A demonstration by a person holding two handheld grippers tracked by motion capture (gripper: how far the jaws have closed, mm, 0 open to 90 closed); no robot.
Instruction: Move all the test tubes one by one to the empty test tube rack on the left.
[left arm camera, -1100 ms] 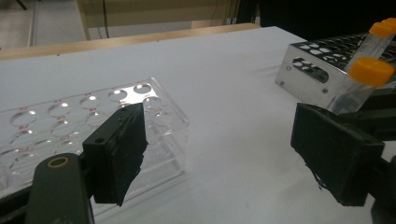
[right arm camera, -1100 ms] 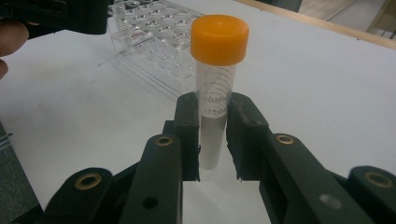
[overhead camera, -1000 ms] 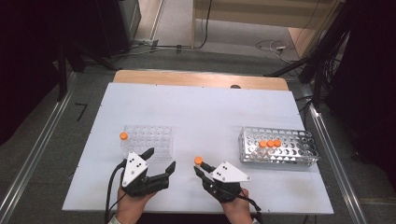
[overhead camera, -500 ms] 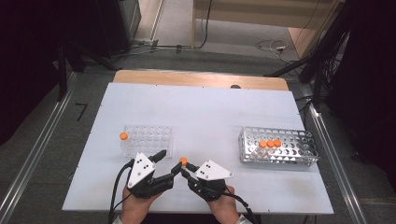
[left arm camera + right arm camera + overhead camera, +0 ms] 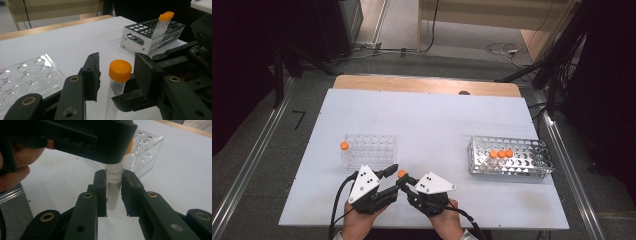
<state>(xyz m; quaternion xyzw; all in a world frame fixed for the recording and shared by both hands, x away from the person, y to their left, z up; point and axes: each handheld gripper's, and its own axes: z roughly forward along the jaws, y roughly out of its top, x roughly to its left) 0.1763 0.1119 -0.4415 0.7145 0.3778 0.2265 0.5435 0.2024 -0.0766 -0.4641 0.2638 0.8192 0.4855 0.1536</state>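
Orange-capped tube (image 5: 119, 75) stands upright, clamped at its clear body by the right gripper (image 5: 113, 192), jaws pressing both sides. Left gripper (image 5: 115, 77) brackets the tube's orange cap (image 5: 402, 173); its jaws have just been closing, small gaps visible each side of the cap, pads not pressing yet. Tube sits just in front of the clear plastic rack (image 5: 369, 149), near the table's (image 5: 437, 120) front edge. Another orange-capped tube (image 5: 344, 145) stands at that rack's left end. Metal rack (image 5: 512, 160) holding three orange-capped tubes (image 5: 501, 154) lies well to the clear rack's right.
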